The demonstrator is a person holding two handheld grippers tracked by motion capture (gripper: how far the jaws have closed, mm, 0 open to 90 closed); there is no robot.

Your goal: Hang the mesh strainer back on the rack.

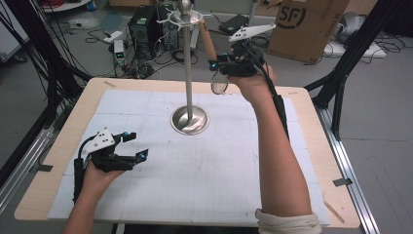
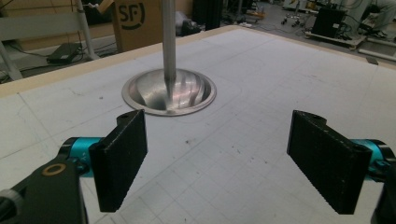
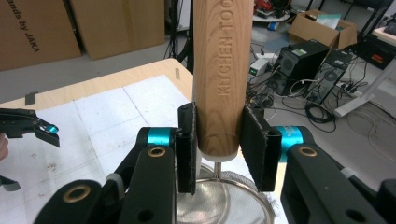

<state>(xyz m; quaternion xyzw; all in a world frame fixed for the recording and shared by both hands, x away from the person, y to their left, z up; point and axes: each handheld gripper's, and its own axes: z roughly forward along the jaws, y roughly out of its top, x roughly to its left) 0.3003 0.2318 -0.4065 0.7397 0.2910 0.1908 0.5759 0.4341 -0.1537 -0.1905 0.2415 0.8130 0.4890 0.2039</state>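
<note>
A tall metal stand (image 1: 187,63) with a round dished base is seen near the middle of a white gridded mat (image 1: 204,170) laid over a wooden table (image 1: 63,141). All places below are given from this stand.

Just to the right of the stand's pole, and raised well above the mat, the right gripper (image 1: 220,66) is held by a hand reaching in from the near edge. Its two black jaws are pressed against the wooden handle (image 3: 222,70) of a small mesh strainer (image 1: 219,87), gripping it near its lower end. The handle is marked with the words "KITCHEN TOO". It slants up toward the stand's hooked top, while the wire bowl hangs below the jaws.

To the near left of the stand's base, the left gripper (image 1: 138,145) is held low over the mat. Its jaws are spread wide apart with nothing between them, and they are pointed toward the base (image 2: 169,91).
</note>
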